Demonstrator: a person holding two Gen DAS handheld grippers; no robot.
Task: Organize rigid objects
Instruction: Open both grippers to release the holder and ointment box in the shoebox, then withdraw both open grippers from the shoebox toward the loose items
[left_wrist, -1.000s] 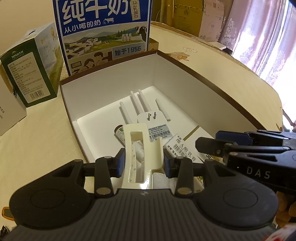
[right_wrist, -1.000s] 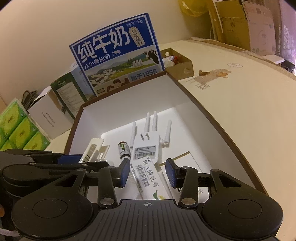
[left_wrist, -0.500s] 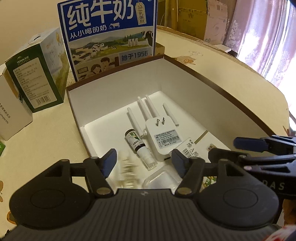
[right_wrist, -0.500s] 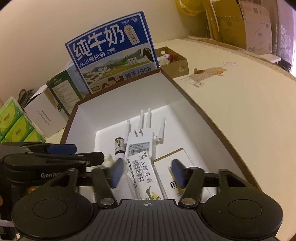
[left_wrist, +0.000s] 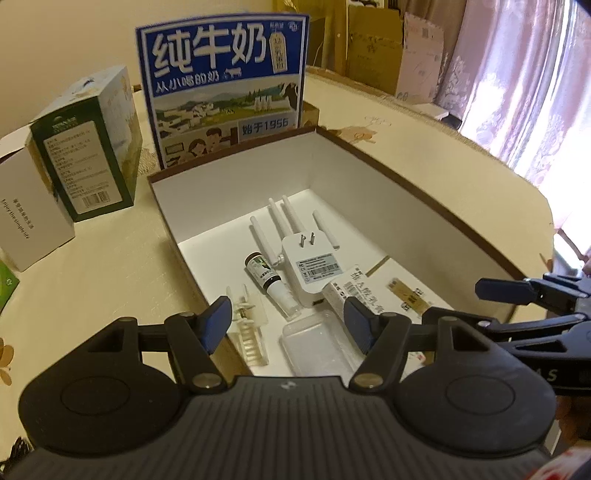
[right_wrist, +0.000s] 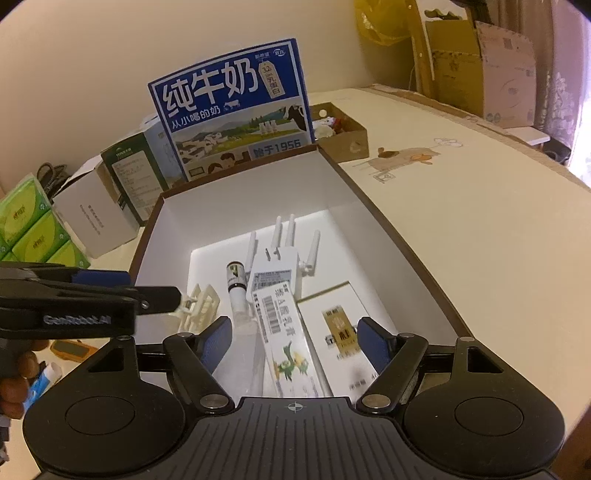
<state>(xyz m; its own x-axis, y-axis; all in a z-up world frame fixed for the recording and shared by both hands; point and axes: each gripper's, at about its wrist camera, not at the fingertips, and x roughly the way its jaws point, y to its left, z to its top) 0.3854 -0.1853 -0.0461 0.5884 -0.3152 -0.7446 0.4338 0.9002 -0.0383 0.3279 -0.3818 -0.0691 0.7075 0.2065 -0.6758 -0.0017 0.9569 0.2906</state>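
Note:
A brown box with white lining (left_wrist: 240, 177) (right_wrist: 240, 192) holds a white plug-in router (left_wrist: 314, 266) (right_wrist: 275, 266), a small dark bottle (left_wrist: 266, 277) (right_wrist: 236, 280), a cream plastic clip (left_wrist: 247, 325) (right_wrist: 199, 308), a clear case (left_wrist: 314, 343), an ointment carton (right_wrist: 284, 332) and a flat white box (right_wrist: 340, 321). My left gripper (left_wrist: 286, 317) hovers open above the clip and case, holding nothing. My right gripper (right_wrist: 295, 341) hangs over the carton with its jaws opening, and the pads are clear of the carton.
A tall blue milk carton (left_wrist: 221, 85) stands behind the box. A green box (left_wrist: 88, 155) and a white box (left_wrist: 26, 214) sit to the left, with green tissue packs (right_wrist: 26, 225) beyond. A small cardboard box (right_wrist: 343, 136) lies at the back right.
The left gripper let go of the cream clip, which now lies in the box's near left part. The right gripper let go of the carton. Both opened and drew back upward.

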